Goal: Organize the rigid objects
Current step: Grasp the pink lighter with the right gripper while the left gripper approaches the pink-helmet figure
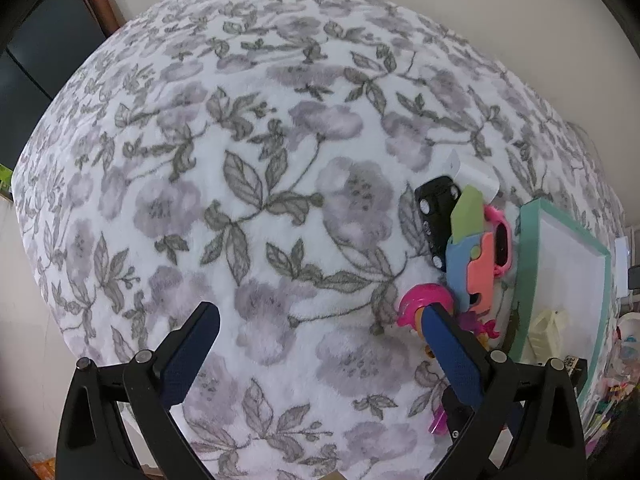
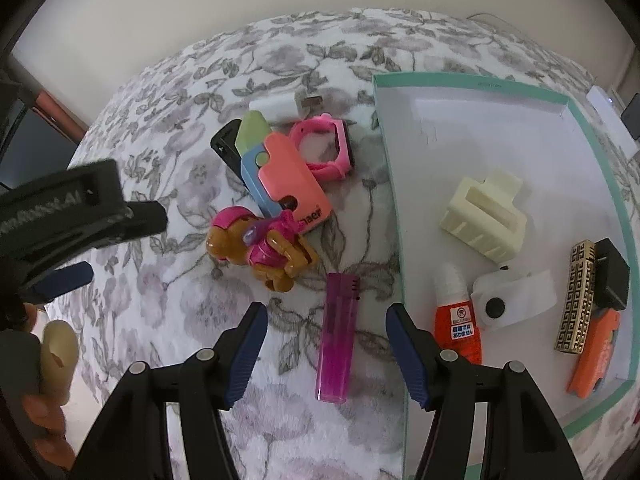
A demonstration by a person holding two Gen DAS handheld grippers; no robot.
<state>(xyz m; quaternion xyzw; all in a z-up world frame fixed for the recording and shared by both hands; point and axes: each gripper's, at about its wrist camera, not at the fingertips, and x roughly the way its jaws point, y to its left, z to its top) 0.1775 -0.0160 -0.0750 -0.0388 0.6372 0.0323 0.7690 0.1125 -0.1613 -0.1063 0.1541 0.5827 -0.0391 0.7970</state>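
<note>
The purple lighter [image 2: 336,336] lies on the floral blanket [image 2: 168,184] just beside the teal-rimmed tray [image 2: 400,200], between your right gripper [image 2: 326,354]'s parted, empty jaws, probably its next pick; your left gripper [image 1: 320,336] hangs wide, empty.

The right gripper [image 2: 326,344] hangs with jaws apart over a purple lighter [image 2: 336,336] beside the tray [image 2: 472,80].

The left gripper [image 1: 320,320] points steeply down, its 2 fingers spread wide with nothing between them. The right gripper [image 2: 324,320] also points down, jaws apart and gripping nothing.
</note>
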